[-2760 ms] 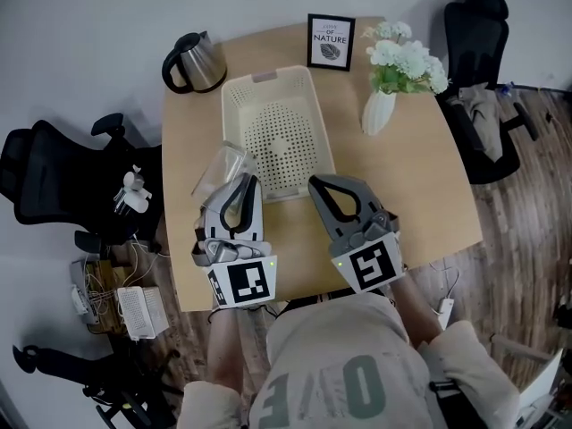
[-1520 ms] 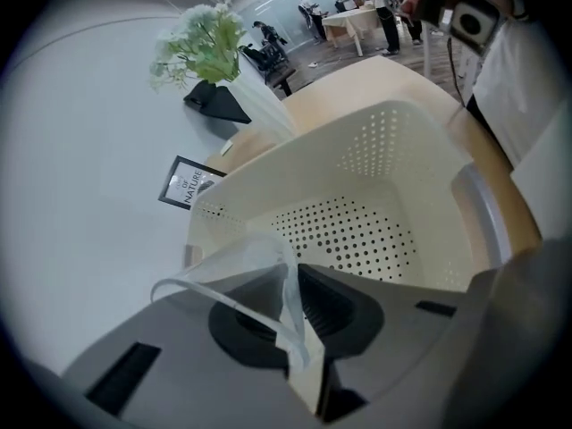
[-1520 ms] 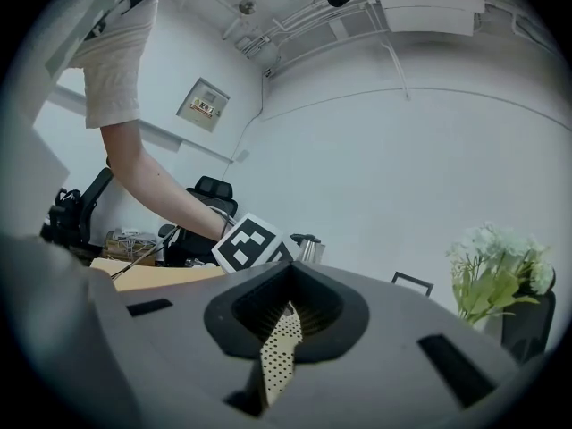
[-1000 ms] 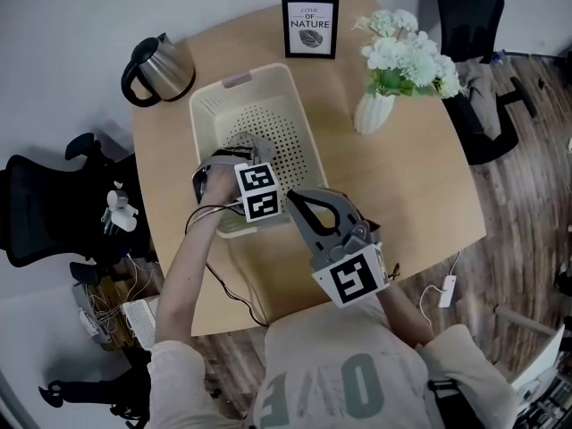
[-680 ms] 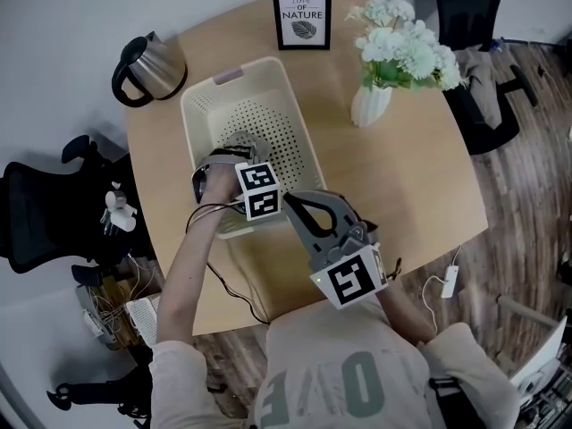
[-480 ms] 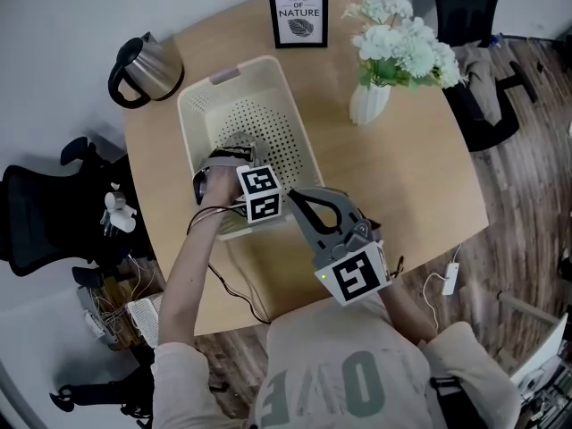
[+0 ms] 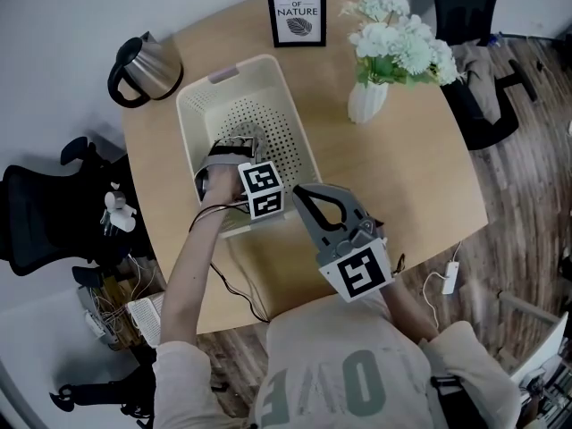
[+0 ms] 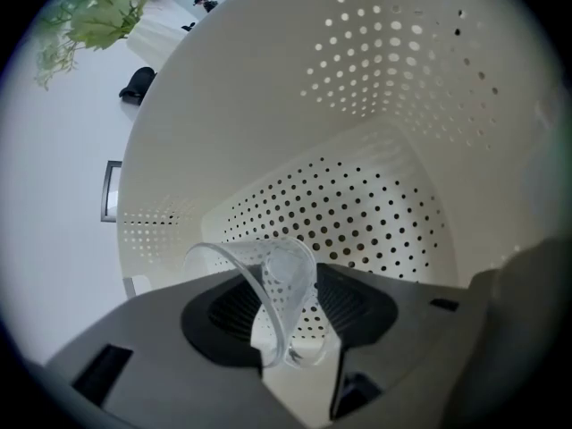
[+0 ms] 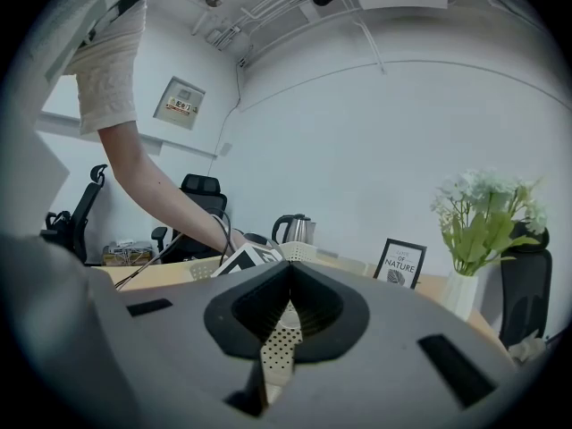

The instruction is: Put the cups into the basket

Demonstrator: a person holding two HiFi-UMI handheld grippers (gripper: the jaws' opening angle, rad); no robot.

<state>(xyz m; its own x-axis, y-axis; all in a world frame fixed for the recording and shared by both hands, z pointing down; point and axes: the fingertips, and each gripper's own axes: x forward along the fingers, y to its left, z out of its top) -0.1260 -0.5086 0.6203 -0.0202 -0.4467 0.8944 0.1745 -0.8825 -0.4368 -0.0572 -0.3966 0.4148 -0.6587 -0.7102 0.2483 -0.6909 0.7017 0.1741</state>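
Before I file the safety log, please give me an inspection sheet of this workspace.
Surface: wooden table, bare at right.
Job's things: clear cup tilted inside the basket; no other cup seen.
Clutter: kettle, framed picture, vase of flowers.
Grippers: left claw in the basket, jaws have just been opening, cup between them; right claw shut, empty.
Cables: cable hanging off the table front.
Surroundings: office chairs, wooden floor.
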